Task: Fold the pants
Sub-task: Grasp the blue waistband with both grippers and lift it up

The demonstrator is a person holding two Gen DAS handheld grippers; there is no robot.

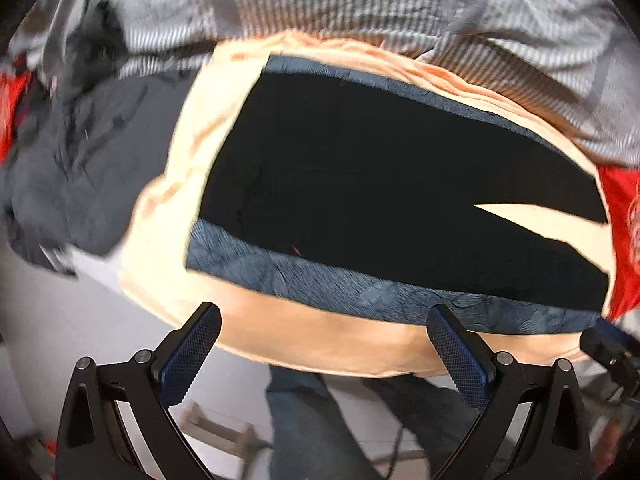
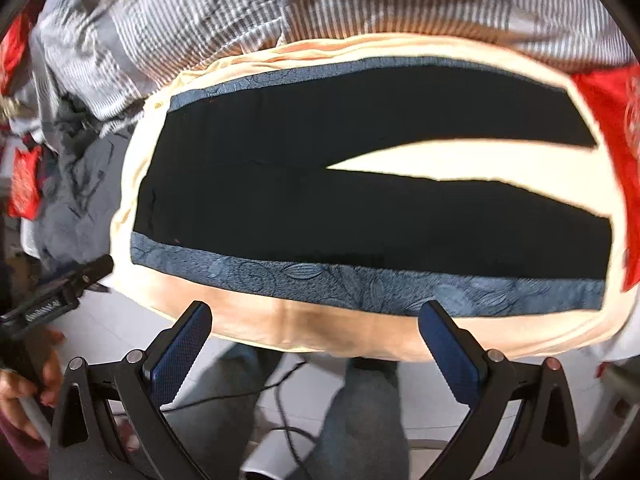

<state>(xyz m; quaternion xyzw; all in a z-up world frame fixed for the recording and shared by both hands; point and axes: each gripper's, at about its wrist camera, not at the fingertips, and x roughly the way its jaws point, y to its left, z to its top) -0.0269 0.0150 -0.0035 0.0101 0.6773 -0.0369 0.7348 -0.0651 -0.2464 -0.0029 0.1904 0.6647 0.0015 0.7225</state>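
The black pants (image 2: 320,200) lie flat on the peach sheet (image 2: 360,328), legs splayed apart. Both left tongs (image 1: 324,330) and right tongs (image 2: 316,326) hang open and empty. Best pinch the near leg's edge, waist and hem together, lifting evenly.

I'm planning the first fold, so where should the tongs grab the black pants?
Probably the near long edge of the black pants: one set of tongs near the waist on the left, the other at the near leg's hem on the right, coming from the near side. They lie flat, legs spread in a V, so that leg can fold over.
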